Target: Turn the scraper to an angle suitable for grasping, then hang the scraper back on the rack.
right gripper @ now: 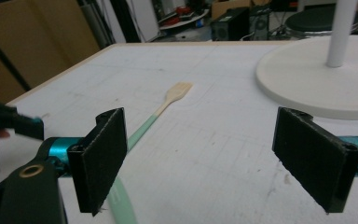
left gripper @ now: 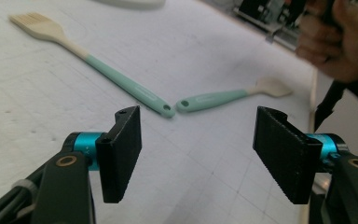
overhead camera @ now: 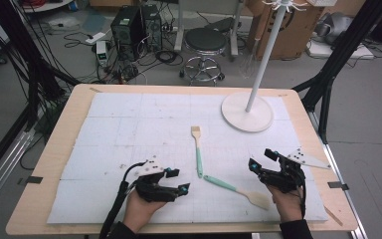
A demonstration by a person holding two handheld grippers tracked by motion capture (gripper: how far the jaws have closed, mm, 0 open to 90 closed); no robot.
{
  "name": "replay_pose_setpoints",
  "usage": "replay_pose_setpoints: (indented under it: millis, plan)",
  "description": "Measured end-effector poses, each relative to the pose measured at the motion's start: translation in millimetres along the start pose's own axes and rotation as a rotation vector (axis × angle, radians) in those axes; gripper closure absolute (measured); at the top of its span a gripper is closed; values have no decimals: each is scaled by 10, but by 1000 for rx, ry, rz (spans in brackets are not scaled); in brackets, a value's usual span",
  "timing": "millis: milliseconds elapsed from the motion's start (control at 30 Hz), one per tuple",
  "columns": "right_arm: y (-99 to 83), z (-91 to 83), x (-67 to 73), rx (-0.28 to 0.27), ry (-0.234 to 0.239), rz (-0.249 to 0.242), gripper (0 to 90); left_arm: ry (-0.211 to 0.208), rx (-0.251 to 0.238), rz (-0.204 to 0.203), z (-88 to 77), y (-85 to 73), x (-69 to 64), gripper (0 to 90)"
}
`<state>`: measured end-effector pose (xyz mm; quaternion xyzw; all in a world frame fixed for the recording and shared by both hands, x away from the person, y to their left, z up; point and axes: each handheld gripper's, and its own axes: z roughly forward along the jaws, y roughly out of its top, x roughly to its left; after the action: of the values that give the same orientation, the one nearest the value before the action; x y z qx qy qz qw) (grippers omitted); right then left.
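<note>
**Mint-handled utensils lie free, both grippers apart**

Mint-green handles, pale wooden heads: two utensils on the white gridded mat point(overhead camera: 129, 129). The pastry brush point(overhead camera: 197, 149) lies near the middle of the mat, bristles toward the far edge, handle end toward the person. The spatula point(overhead camera: 236, 190) lies slantwise to its right, blade toward the near right corner. Their handle ends nearly meet; in the left gripper view a slim gap separates them, brush point(left gripper: 93, 65) at left, spatula point(left gripper: 228, 95) at right.

Left gripper point(overhead camera: 180, 180) sits low over the mat's near edge, left of the utensils, jaws pointing toward them. Jaws stand apart, nothing between the pads.

Right gripper point(overhead camera: 261, 160) hovers near the spatula's blade end. Jaws wide apart, empty; its own view shows the brush point(right gripper: 165, 107) running away between them.

White round stand base point(overhead camera: 246, 112) with upright pole sits at the mat's far right, well apart from the utensils.
</note>
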<state>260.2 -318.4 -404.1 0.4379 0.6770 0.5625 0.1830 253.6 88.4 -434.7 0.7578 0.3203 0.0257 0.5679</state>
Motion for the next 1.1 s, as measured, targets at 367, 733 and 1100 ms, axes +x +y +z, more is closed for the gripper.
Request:
replay_pose_setpoints:
  millis: [367,733,1100]
  plan:
    - [-156,114,104,220,169,-50,233,65,-90,-22,-637,-49,194,323]
    - [-297,339,200,433,225,-119,470,107,-171,-91,-1007,-231,359,316]
    - [-360,438,215,523,218,-99,475,105,-168,-80,-962,-253,349,314]
